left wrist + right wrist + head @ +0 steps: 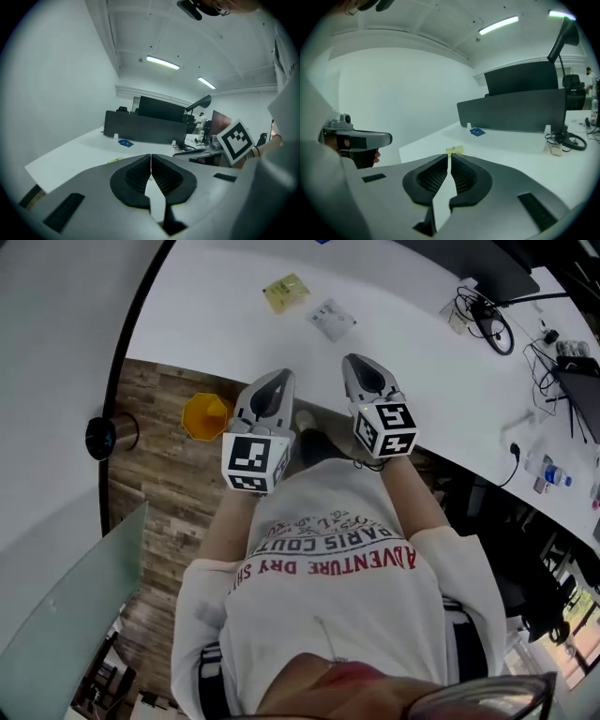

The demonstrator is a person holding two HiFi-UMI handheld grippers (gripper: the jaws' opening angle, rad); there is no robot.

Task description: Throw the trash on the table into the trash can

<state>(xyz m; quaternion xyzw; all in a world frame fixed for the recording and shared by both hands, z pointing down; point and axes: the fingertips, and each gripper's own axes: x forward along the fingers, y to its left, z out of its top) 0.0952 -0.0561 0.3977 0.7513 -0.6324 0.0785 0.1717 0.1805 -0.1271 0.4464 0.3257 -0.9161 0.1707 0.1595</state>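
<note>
- The yellow scrap of trash (pixel 286 292) lies flat on the white table (pixel 206 315), in from the near edge and toward the table's left end. In my right gripper view it sits just past my jaw tips (pixel 455 150).
- A second piece, a pale crumpled wrapper (pixel 331 319), lies near the yellow scrap, to its right and closer to the near edge. The two are apart.
- The orange trash can (pixel 206 415) stands on the wood floor (pixel 159 484) just off the table's near edge, to the left of my left gripper. I can't make out whether anything is in it.
- My left gripper (pixel 278 376) hangs over the floor short of the near edge. Its jaws are pressed together with nothing between them (pixel 151 157).
- My right gripper (pixel 357 360) is beside it with its tip at the near edge, pointing toward the wrapper. Its jaws are also closed and empty (pixel 449 155).
- A small blue item (pixel 477 132) lies farther back, near the dark partition (pixel 520 110) along the far edge.
- Toward the table's right end there are looped cables (pixel 487 320).
- A dark round container (pixel 111 434) stands on the floor beyond the trash can, to its left.
</note>
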